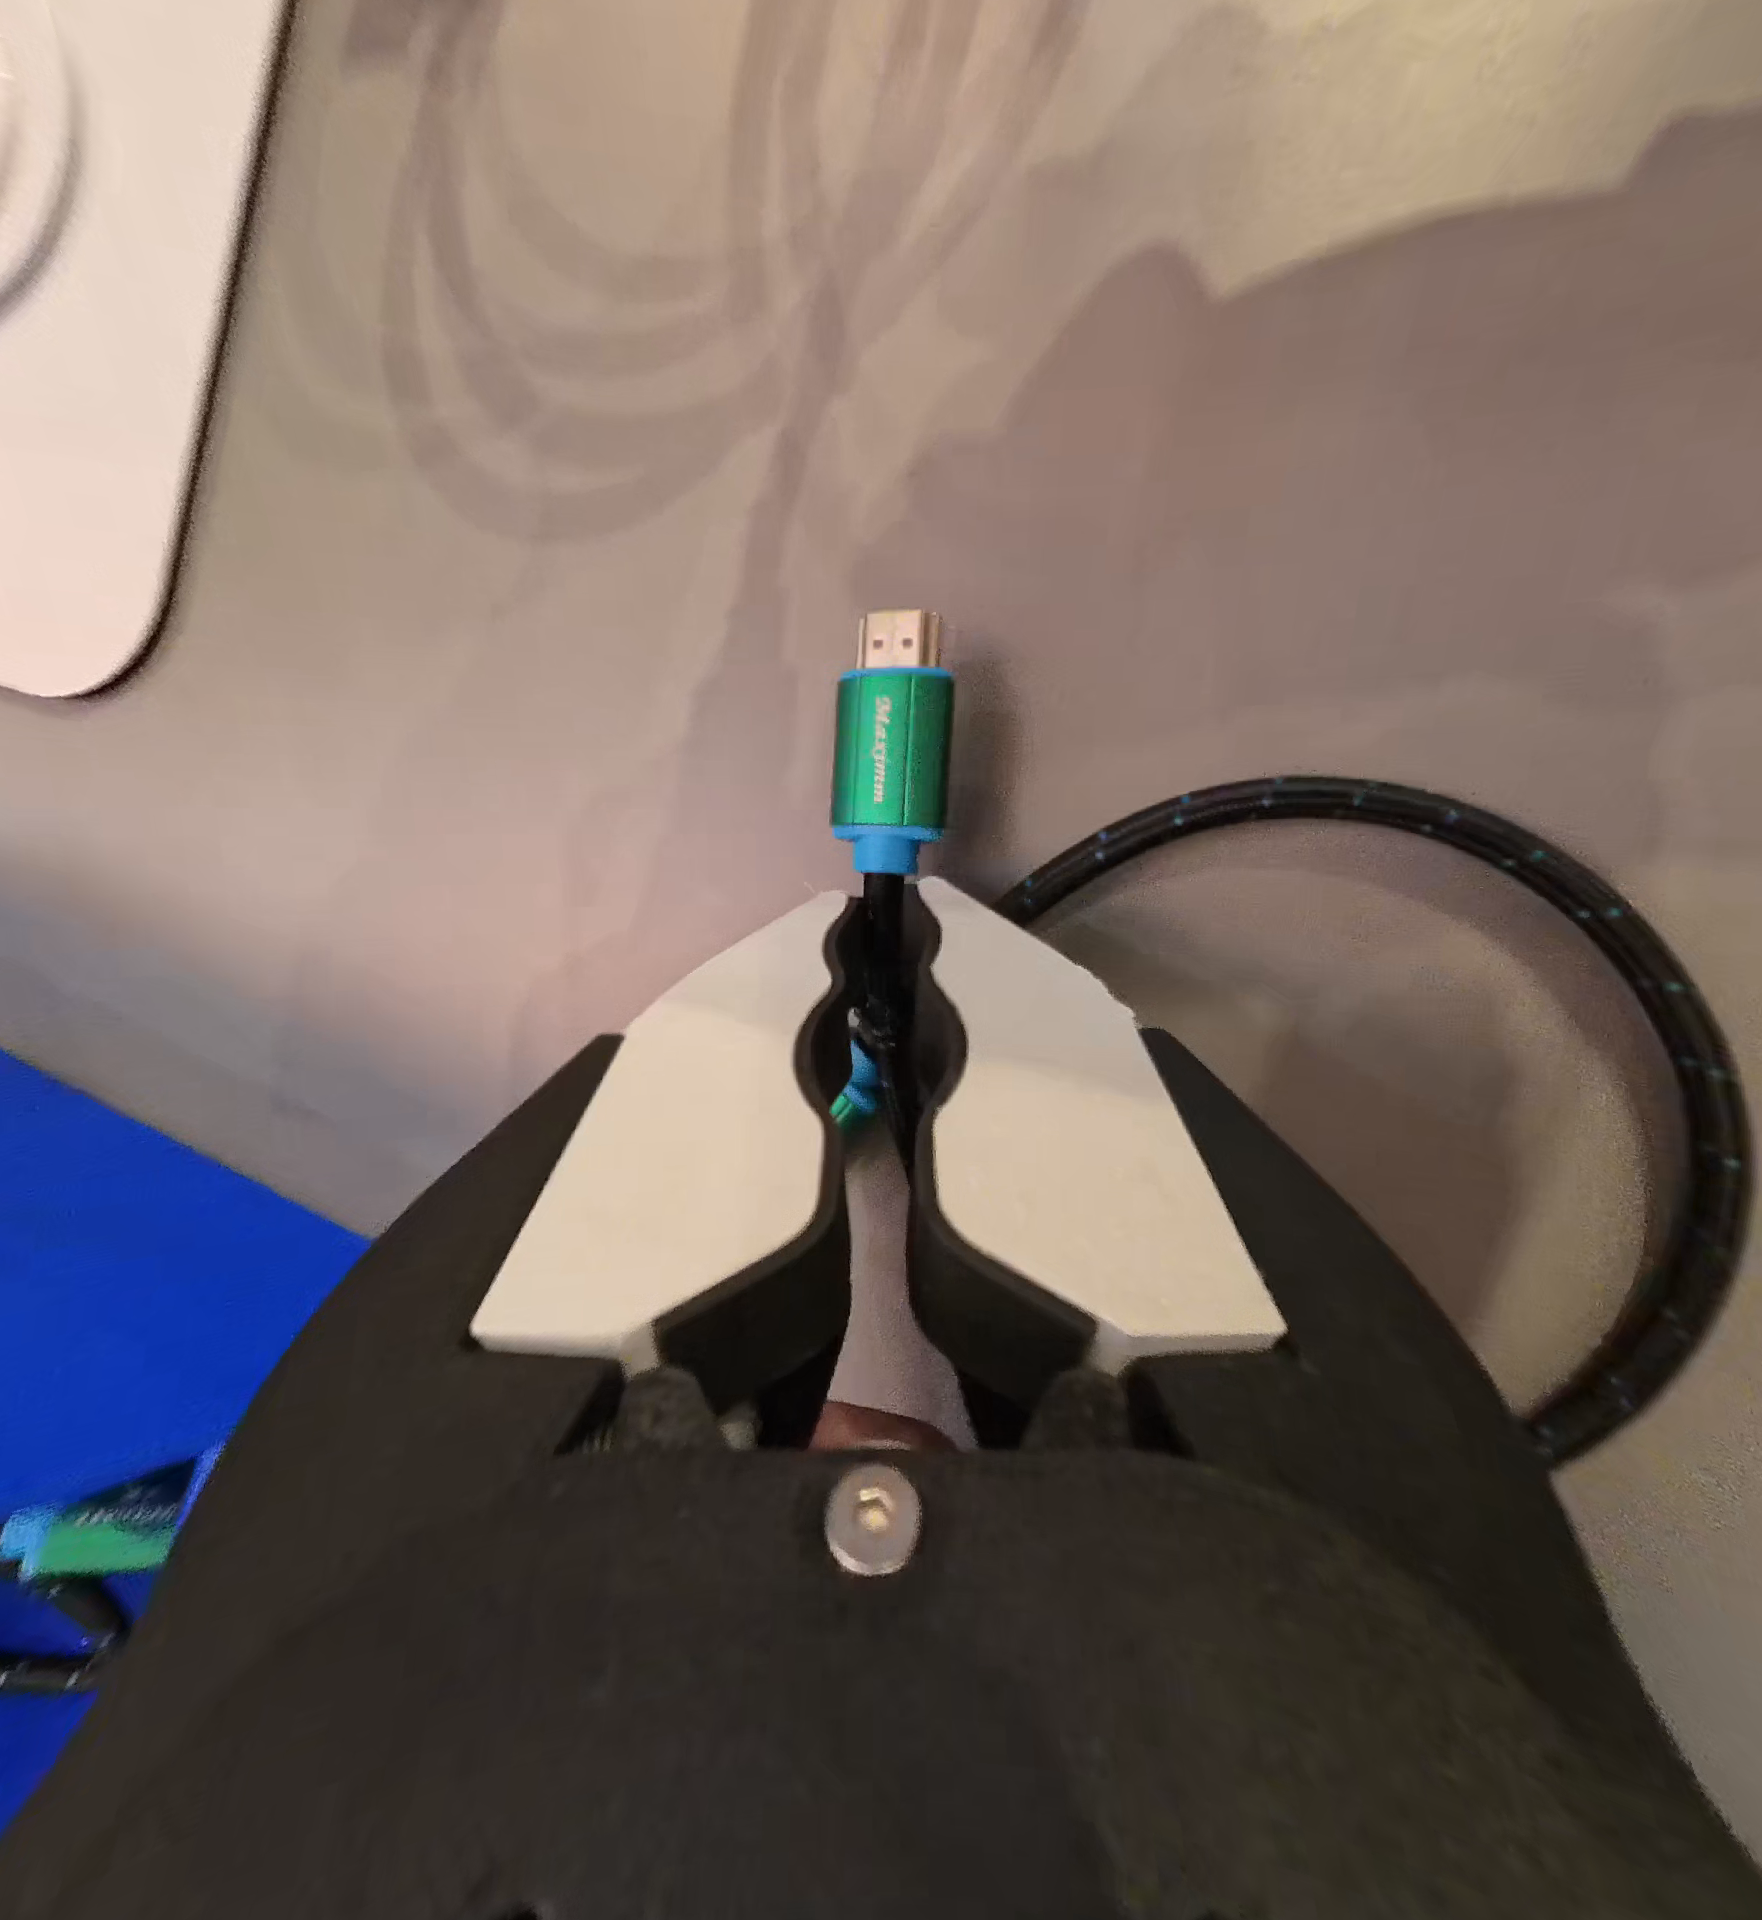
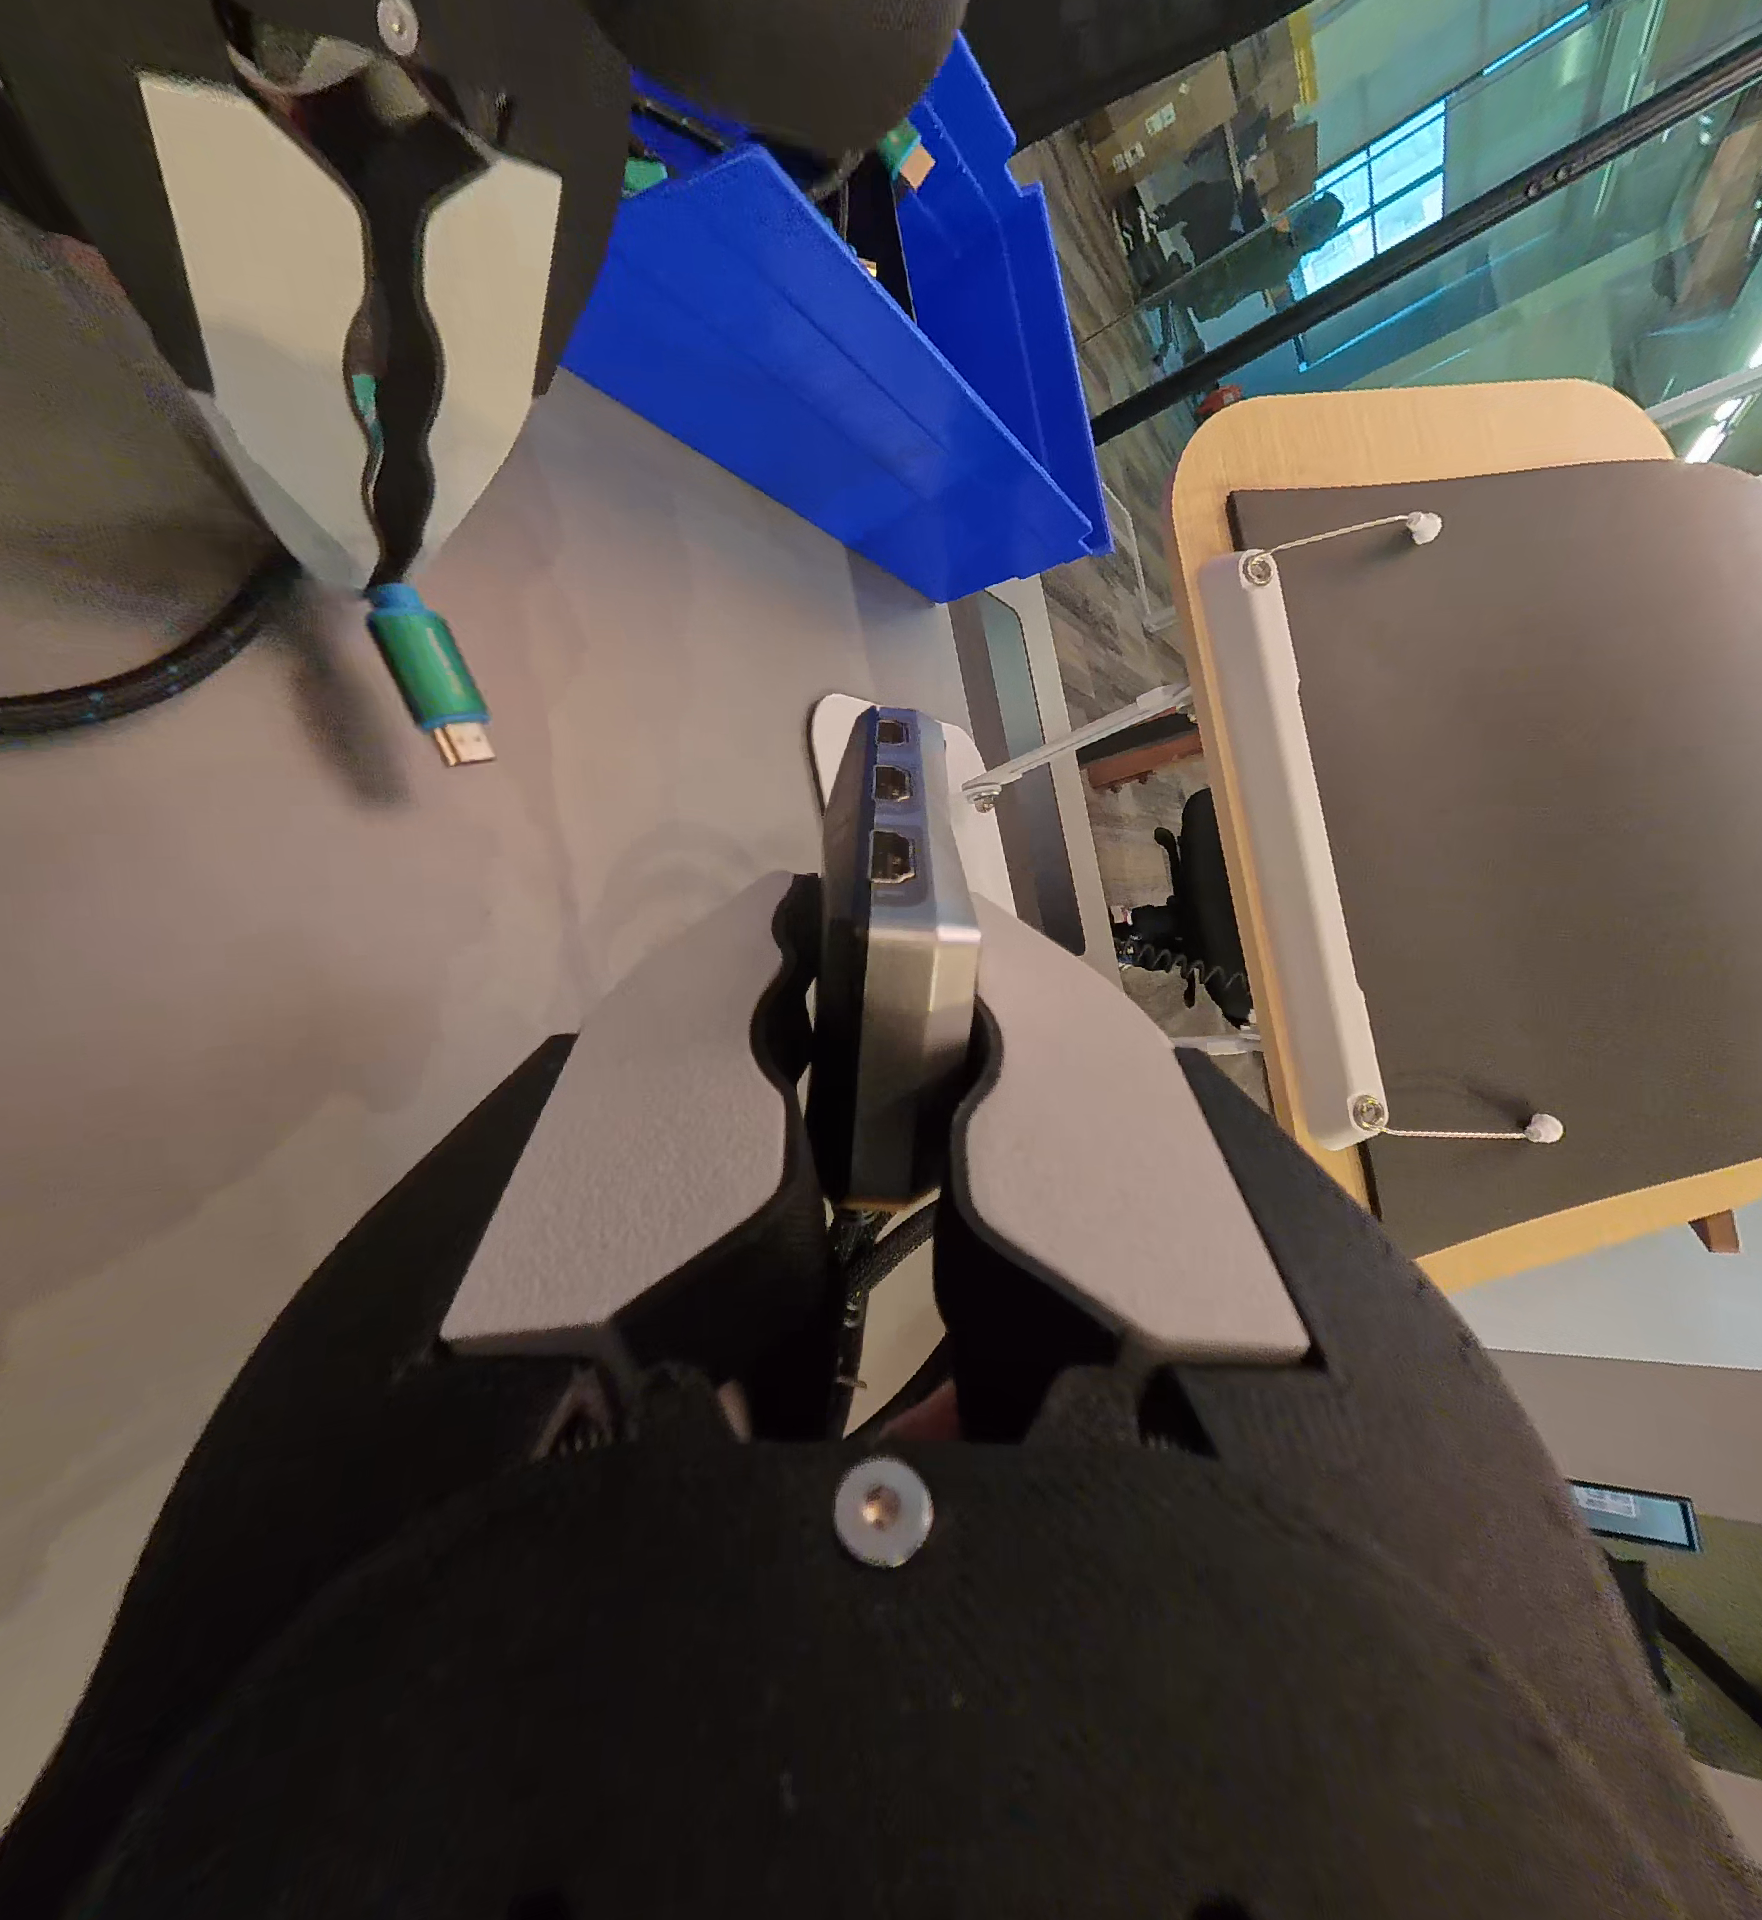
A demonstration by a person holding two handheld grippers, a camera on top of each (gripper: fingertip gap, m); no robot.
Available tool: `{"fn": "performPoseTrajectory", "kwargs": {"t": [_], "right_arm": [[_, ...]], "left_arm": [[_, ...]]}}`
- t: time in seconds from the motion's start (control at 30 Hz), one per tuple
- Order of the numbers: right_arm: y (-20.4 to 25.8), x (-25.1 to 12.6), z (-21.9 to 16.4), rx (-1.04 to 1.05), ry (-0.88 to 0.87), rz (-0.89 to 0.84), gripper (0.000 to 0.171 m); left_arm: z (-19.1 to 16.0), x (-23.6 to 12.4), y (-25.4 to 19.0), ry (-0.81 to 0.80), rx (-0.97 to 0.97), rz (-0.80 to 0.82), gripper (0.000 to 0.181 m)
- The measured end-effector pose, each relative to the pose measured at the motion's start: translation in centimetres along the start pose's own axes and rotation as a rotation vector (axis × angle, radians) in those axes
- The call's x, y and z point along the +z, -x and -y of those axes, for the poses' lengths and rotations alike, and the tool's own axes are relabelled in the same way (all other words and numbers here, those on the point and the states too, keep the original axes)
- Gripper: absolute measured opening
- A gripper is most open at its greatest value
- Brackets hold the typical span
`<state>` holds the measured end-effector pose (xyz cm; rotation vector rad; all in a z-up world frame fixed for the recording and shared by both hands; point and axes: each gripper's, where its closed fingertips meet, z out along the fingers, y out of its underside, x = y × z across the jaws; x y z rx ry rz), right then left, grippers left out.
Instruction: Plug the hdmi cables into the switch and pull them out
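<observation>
My left gripper (image 1: 882, 902) is shut on the black braided HDMI cable (image 1: 1625, 997) just behind its green and blue plug (image 1: 891, 753); the metal tip points away, above the grey table. It also shows in the right wrist view (image 2: 391, 569), with the plug (image 2: 432, 673) hanging from it, apart from the switch. My right gripper (image 2: 882, 925) is shut on the dark metal HDMI switch (image 2: 898, 977), held on edge, its three empty ports (image 2: 896, 790) facing the plug. A braided cable leaves the switch's near end between my fingers.
A blue bin (image 2: 835, 343) stands at the table's far side with another green plug (image 1: 92, 1553) and cable in it. A white pad (image 1: 56, 343) lies on the grey table (image 1: 1168, 468). Beyond the table edge is a wooden panel with a black plate (image 2: 1542, 831). My right fingertips sit around 15 cm from my left ones.
</observation>
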<state>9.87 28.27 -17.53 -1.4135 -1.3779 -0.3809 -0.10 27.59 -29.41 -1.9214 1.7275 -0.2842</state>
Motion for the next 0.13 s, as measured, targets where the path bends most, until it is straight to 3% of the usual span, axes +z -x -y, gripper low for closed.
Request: {"fn": "performPoseTrajectory", "kwargs": {"t": [0.13], "right_arm": [[0.3, 0.3, 0.1, -0.033, 0.013, -0.005, 0.021]], "left_arm": [[1.2, -2.1, 0.4, -0.054, -0.034, 0.041, 0.006]]}}
